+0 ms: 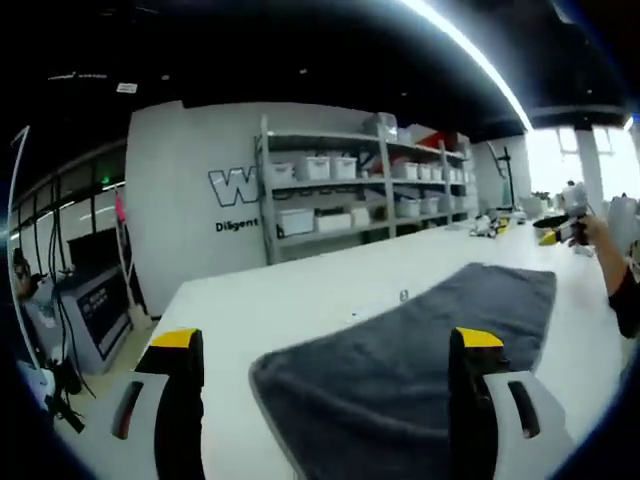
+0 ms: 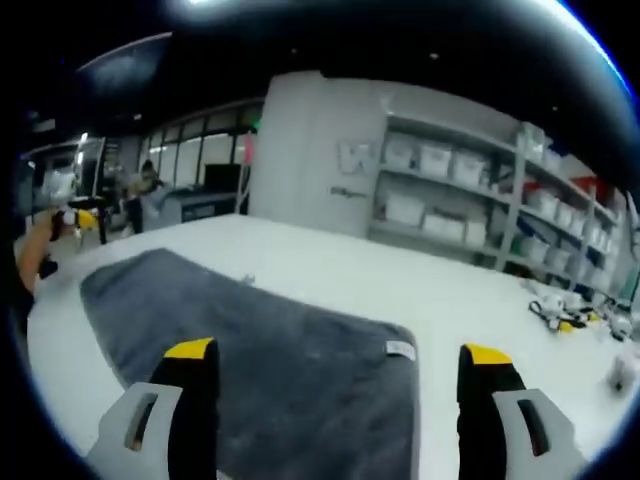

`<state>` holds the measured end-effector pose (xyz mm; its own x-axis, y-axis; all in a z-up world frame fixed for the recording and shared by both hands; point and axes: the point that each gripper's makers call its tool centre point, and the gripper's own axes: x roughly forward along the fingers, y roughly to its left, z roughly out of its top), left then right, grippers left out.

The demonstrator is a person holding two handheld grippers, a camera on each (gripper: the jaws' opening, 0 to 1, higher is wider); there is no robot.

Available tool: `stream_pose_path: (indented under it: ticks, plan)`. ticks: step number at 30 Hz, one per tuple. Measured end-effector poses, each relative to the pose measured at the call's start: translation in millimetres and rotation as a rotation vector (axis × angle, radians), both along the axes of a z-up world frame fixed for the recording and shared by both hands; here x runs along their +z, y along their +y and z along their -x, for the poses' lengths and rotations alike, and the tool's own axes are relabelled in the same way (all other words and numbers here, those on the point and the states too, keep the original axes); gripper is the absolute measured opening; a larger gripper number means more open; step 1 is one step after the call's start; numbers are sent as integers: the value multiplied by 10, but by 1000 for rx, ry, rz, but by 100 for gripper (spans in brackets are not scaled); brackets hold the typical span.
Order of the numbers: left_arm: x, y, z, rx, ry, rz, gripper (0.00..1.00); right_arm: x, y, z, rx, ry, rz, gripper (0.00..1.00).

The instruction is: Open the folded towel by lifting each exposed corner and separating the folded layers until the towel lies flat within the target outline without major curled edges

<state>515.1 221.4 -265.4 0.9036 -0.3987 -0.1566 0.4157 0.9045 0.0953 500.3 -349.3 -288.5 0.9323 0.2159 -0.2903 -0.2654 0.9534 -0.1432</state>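
The grey towel (image 1: 420, 360) lies spread on the white table (image 1: 300, 300); both grippers (image 1: 325, 400) (image 2: 340, 410) hover spread-jawed, holding nothing; near edge cut off.

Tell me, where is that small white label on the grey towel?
In the right gripper view, the white label sits at the grey towel's far right corner, on the white table, between the jaws.

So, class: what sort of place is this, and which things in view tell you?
Probably a lab or workshop: metal shelves of storage bins, a long white table holding a grey towel.
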Motion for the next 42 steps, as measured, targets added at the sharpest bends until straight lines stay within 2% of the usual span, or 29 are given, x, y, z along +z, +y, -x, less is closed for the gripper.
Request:
stream_pose_path:
  ticks: [4,6,10,13,16,19,22,25,28,31,34,36,39,42]
  plan:
    - [-149,-95,129,-32,16,21,100,-38,57,125,16,-21,-14,100]
    - [-285,-194,218,-80,54,10,100,-79,124,185,40,-21,-5,100]
    - [-438,-321,357,-133,87,-15,100,-126,288,334,83,-29,14,100]
    - [-441,-277,406,-111,75,-5,100,-137,345,383,107,-38,8,100]
    - [-442,-218,436,-95,56,54,100,-198,343,367,119,-40,-26,100]
    - [-514,-185,471,-102,57,107,100,-316,408,409,153,-17,-15,100]
    - [-599,-228,524,-115,73,92,100,-399,456,437,172,-18,-8,100]
    - [-595,-273,550,-127,70,85,100,-440,465,459,178,-22,-15,100]
    - [-574,-263,545,-119,68,72,100,-450,422,475,159,-34,-31,100]
    - [-563,-236,538,-104,73,59,100,-519,340,513,115,-21,-13,100]
    - [-568,-259,565,-122,79,49,100,-559,325,530,109,-17,-11,100]
    - [-587,-266,572,-127,90,50,100,-606,323,543,95,10,-7,100]
    - [-588,-257,577,-111,90,35,100,-577,351,569,82,12,23,100]
    - [-566,-274,605,-117,86,41,100,-507,389,586,88,2,6,100]
